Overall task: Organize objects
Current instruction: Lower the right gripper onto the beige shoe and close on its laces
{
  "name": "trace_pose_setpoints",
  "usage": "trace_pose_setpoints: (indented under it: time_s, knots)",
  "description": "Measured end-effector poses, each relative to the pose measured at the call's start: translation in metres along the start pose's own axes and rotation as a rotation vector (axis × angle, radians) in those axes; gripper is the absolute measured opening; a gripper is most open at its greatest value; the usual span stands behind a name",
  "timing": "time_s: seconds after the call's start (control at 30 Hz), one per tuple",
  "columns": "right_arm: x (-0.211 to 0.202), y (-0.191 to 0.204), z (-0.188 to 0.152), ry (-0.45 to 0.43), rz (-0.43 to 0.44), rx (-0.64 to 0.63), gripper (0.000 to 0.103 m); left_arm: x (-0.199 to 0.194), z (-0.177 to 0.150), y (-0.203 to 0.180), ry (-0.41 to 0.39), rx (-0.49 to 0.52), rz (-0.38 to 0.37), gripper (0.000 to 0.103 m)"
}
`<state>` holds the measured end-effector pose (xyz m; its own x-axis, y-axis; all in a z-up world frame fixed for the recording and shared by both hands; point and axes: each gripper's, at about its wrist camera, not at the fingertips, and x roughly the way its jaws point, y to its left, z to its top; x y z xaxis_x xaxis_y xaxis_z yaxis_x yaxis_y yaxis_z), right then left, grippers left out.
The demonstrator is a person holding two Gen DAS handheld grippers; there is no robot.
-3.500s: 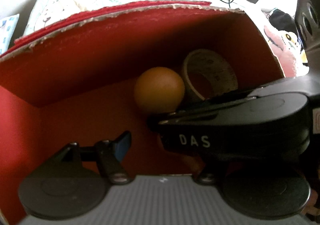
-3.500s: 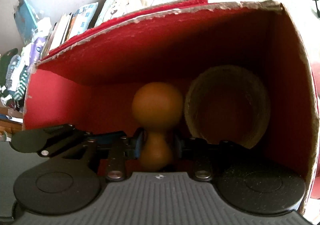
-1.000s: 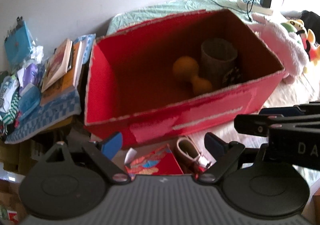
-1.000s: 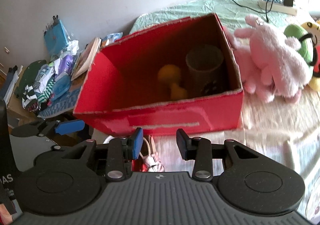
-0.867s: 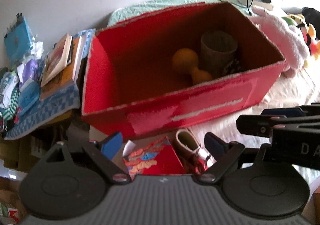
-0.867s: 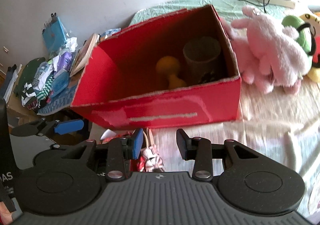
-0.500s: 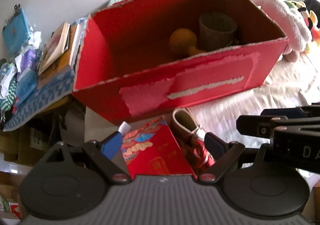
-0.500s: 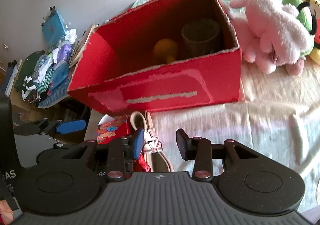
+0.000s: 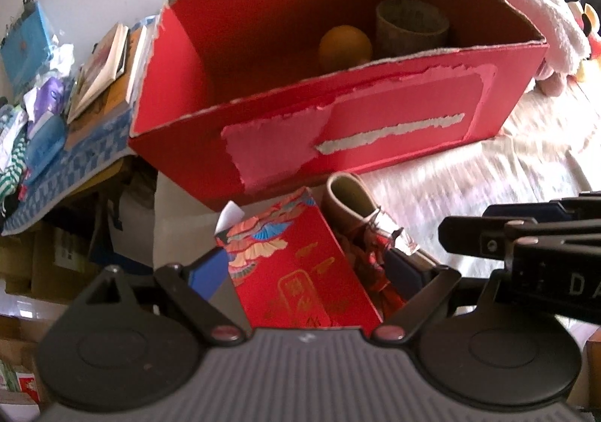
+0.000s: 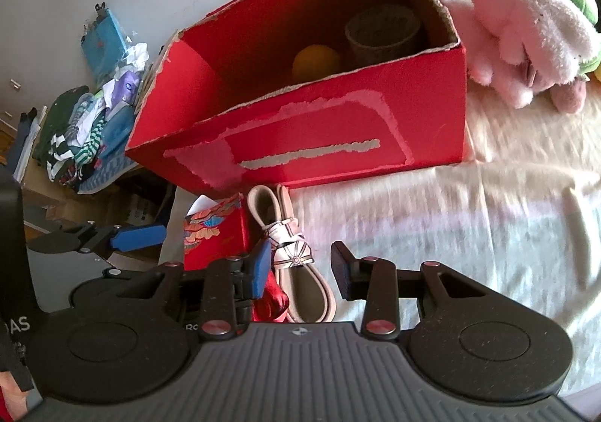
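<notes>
A red cardboard box [image 9: 375,121] [image 10: 319,144] stands on the bed. Inside it lie an orange dumbbell-shaped toy [image 9: 345,46] [image 10: 316,60] and a brown cup [image 9: 411,25] [image 10: 381,31]. In front of the box lie a red patterned packet [image 9: 300,264] [image 10: 216,234] and a beige sandal [image 9: 357,207] [image 10: 296,264]. My left gripper [image 9: 306,273] is open and empty, its fingers either side of the packet. My right gripper [image 10: 302,266] is open and empty above the sandal.
A pink plush rabbit [image 10: 518,16] and other soft toys lie right of the box. Books [image 9: 105,65] and a pile of clothes [image 10: 82,121] sit to the left on a checked cloth. The cream bedsheet [image 10: 488,215] spreads to the right. Cardboard boxes stand below the bed edge.
Both grippers let go inside the box, the right releasing the orange toy, then drew back and down. The packet and sandal have come into view between the fingers.
</notes>
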<state>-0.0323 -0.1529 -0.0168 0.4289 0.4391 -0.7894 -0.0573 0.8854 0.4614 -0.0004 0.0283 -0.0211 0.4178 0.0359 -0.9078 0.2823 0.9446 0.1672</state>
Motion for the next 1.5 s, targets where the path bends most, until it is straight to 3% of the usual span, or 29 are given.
trace_pose_setpoints:
  time_s: [0.7, 1.5]
  knots:
    - [0.006, 0.002, -0.012, -0.107, 0.014, -0.007, 0.035, 0.013, -0.001, 0.002, 0.023, 0.005, -0.010, 0.093]
    - [0.017, -0.003, -0.002, -0.081, 0.038, 0.002, 0.036, 0.025, 0.010, 0.002, 0.042, 0.022, -0.036, 0.093]
